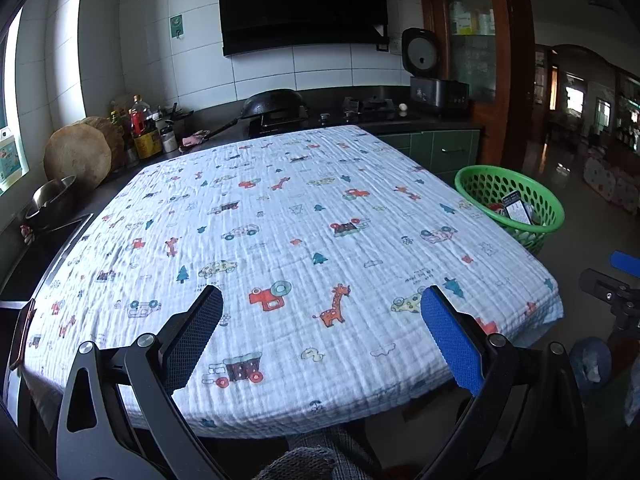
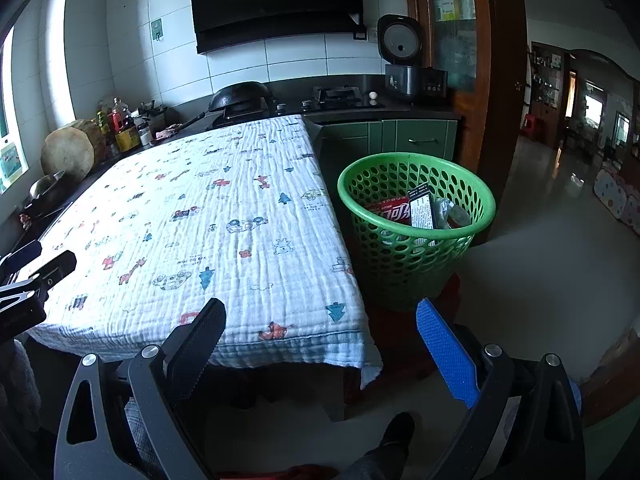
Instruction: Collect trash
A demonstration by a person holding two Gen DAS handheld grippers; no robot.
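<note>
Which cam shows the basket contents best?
Right wrist. The green basket sits near mid-frame with its whole rim visible, and you look down onto a red wrapper, a dark box and crumpled plastic. In the left wrist view the basket sits at the right edge, partly behind the table; only the box shows clearly.

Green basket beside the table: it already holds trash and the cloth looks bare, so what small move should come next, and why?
Probably just draw both grippers back and stop. The patterned cloth shows no loose trash, the green basket already holds a red wrapper and a dark box, and the left gripper and right gripper are both open with nothing between their fingers.
</note>
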